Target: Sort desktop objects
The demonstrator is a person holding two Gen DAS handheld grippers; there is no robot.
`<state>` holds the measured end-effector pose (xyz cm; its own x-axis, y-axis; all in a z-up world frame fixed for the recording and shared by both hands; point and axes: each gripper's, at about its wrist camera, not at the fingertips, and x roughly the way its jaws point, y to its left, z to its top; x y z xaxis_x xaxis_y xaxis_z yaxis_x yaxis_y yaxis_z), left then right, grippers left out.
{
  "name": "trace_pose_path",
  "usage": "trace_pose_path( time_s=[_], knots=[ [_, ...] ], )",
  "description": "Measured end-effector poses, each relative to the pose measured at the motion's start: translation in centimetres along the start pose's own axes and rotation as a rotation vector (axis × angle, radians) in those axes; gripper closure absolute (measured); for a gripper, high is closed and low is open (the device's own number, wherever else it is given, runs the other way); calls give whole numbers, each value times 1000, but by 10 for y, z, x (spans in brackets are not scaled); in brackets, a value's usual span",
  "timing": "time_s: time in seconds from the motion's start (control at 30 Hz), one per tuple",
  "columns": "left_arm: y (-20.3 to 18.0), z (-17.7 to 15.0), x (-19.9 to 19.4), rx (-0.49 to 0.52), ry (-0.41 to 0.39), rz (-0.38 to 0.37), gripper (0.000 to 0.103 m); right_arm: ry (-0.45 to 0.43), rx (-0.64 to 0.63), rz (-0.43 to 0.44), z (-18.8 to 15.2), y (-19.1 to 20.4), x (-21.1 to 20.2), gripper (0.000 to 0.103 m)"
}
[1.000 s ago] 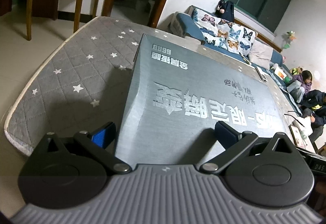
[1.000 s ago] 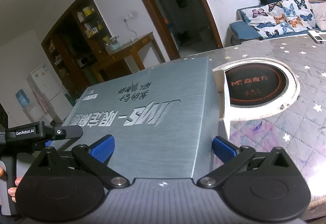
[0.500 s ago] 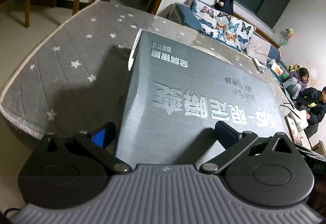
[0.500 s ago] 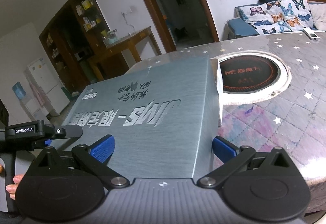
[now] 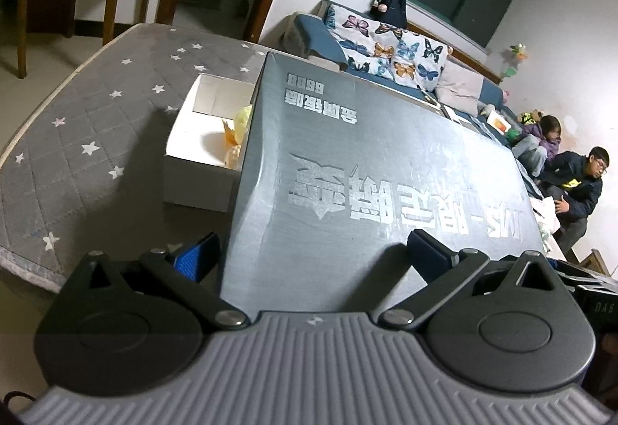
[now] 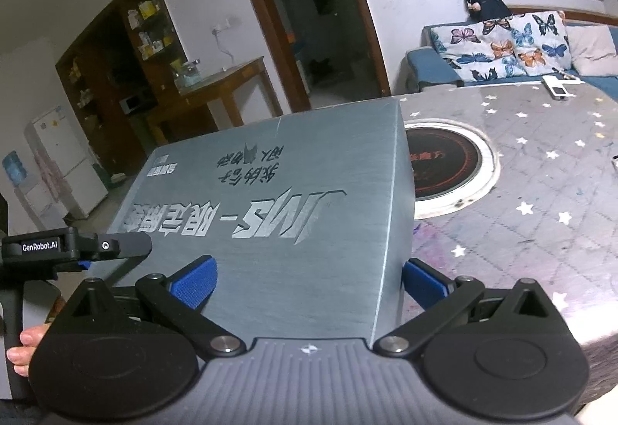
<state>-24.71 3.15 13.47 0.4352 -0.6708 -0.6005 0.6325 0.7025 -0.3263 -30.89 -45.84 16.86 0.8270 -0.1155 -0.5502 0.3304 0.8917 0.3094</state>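
Both my grippers, left [image 5: 313,255] and right [image 6: 307,280], clamp the grey lid [image 5: 386,174], raised above the white box [image 5: 201,170].

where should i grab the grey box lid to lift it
By its two short ends, one tool on each: left tool and right tool already straddle the lid. It is wide, flat and tilted over the white box, so one hand would tip it.
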Motion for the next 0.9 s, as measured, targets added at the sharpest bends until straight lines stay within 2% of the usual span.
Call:
trace_pose_path(
  time_s=[0.3,0.5,0.9],
  knots=[
    [12,-22,-5,3,29,83,0,55,21,76,-24,-5,23,0],
    [26,-29,-3,-33,63,97,0,94,4,95,-32,-1,39,0],
    [32,-34,8,-35,111,105,0,136,9,88,-41,-2,53,0]
  ],
)
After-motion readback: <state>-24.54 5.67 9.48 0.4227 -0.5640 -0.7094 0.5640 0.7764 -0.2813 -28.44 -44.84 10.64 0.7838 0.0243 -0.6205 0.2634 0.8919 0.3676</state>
